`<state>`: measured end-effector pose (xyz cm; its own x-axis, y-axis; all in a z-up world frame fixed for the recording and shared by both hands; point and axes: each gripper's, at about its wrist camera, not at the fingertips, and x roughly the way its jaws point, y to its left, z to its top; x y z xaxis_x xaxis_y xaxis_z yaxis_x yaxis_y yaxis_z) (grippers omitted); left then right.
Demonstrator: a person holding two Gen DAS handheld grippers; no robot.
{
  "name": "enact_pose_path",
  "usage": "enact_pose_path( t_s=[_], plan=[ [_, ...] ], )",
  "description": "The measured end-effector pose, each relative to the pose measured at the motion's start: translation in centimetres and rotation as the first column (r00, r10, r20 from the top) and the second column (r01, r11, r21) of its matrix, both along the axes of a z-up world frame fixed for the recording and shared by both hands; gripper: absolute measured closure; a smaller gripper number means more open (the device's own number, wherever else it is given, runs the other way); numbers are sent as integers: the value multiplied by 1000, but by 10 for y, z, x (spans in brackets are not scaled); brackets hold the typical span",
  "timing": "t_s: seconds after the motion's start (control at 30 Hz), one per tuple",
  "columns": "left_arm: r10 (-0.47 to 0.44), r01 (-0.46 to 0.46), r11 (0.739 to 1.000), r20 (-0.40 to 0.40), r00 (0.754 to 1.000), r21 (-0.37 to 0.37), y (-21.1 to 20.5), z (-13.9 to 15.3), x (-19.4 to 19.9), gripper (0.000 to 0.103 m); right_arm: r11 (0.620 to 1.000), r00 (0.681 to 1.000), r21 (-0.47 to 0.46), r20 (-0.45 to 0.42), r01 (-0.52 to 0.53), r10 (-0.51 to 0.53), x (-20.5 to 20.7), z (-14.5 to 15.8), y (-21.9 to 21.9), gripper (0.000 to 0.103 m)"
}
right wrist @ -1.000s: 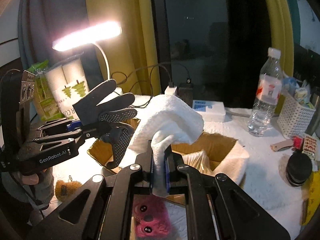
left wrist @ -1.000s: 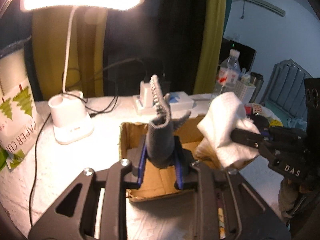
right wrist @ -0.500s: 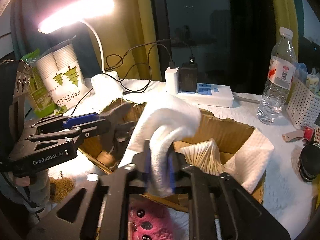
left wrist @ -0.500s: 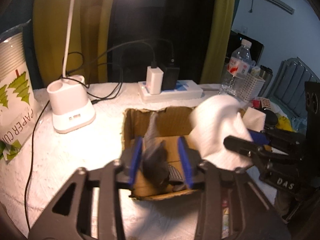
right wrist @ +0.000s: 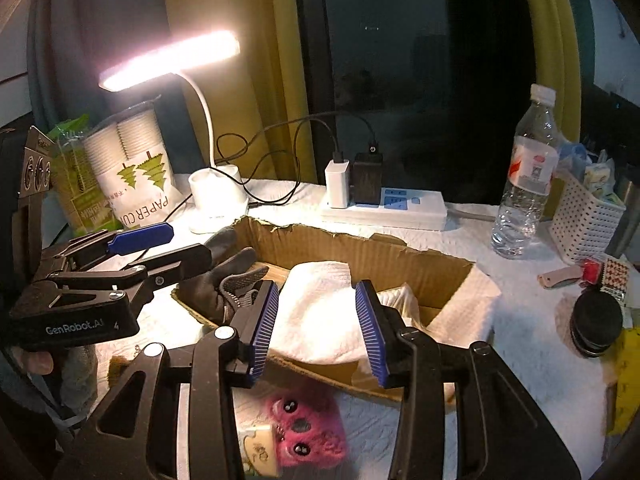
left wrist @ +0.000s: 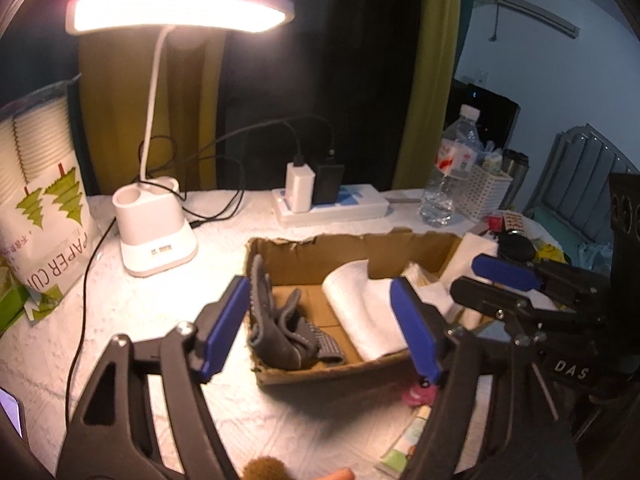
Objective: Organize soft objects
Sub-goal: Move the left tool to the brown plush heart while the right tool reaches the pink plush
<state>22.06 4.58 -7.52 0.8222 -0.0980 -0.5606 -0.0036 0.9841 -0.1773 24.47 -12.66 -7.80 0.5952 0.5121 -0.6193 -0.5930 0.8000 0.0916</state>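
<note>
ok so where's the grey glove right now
The grey glove lies inside the cardboard box at its left end in the left wrist view, beside the white towel, between the open jaws of the left gripper.

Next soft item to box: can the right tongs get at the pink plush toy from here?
Probably yes. The pink plush toy lies uncovered before the cardboard box, just beneath the open, empty right tongs.

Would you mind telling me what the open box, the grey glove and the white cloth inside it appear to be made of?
The box looks like plain brown corrugated cardboard, matte, with torn, ragged top edges. The glove seems to be grey knit fabric with a pattern of raised grip dots on its fingers, probably rubbery. The white cloth looks like soft terry or textured towelling, folded loosely; it could be thick paper towel.
</note>
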Motion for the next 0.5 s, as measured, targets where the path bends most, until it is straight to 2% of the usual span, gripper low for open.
enact_pose_path(
  t_s=[0.43,0.5],
  plan=[
    [11,-11,999,20,1000,30,-5,13,-41,27,1000,999,10,46,25,-26,-38,21,-18,59],
    [18,-18,999,18,1000,32,-5,13,-48,23,1000,999,13,47,25,-26,-44,22,-20,58]
  ],
)
